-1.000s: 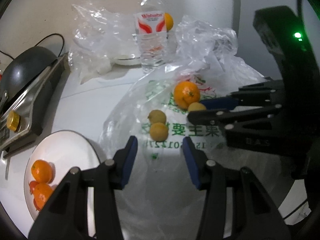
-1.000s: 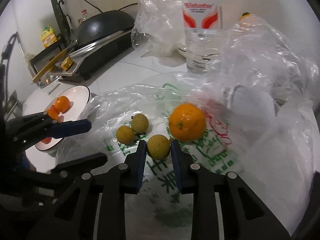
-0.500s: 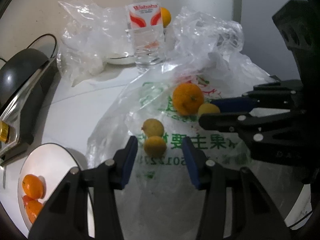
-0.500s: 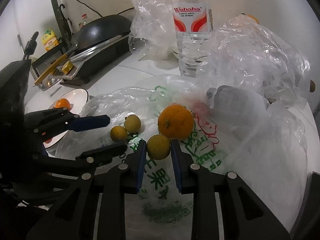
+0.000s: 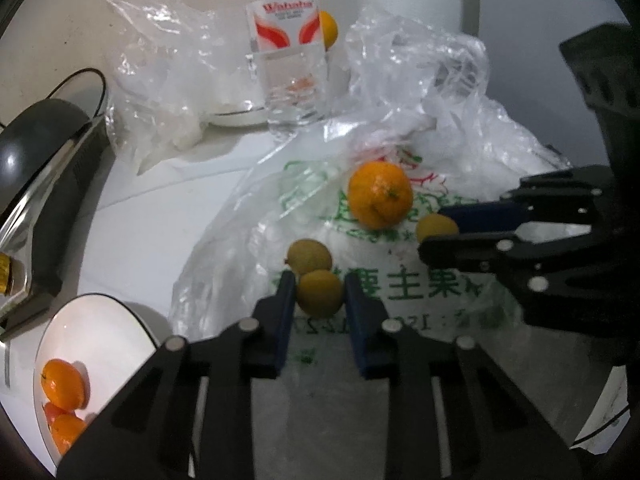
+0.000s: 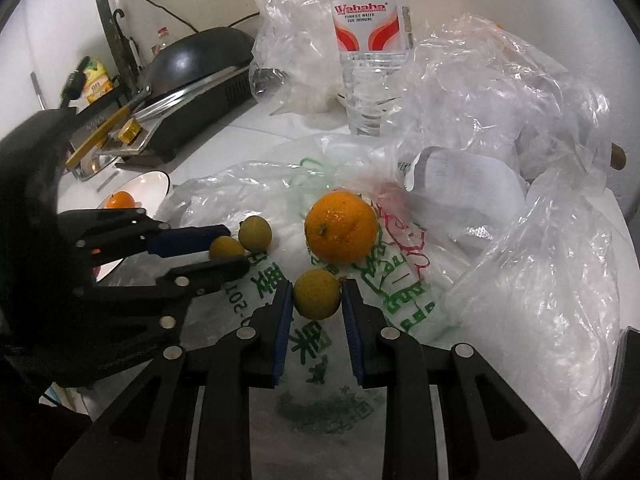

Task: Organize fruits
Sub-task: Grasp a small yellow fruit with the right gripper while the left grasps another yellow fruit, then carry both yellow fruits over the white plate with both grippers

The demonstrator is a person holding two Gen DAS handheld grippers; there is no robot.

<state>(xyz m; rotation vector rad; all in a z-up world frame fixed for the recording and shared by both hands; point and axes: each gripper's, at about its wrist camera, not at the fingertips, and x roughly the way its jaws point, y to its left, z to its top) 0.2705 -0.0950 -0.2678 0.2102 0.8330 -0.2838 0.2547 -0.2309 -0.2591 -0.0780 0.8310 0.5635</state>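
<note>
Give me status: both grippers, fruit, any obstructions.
Left gripper closed around a small yellow fruit. Right gripper shut on another yellow fruit. Big orange on the plastic bag, close behind. Plate left.

White counter [image 5: 152, 216], plate [image 5: 100, 320], plastic bag [image 5: 400, 300].

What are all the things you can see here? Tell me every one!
small yellow fruits: 3, yellow-green, on printed bag; two sit between jaws
big orange: 1, orange, on printed bag
plate: 1, white, left, holding small oranges
printed bag: 1, clear, green lettering, centre
water bottle: 1, clear, red label, back
cooker: 1, black, back left
left gripper: black, blue pads, around a fruit
right gripper: same, gripping a fruit
</note>
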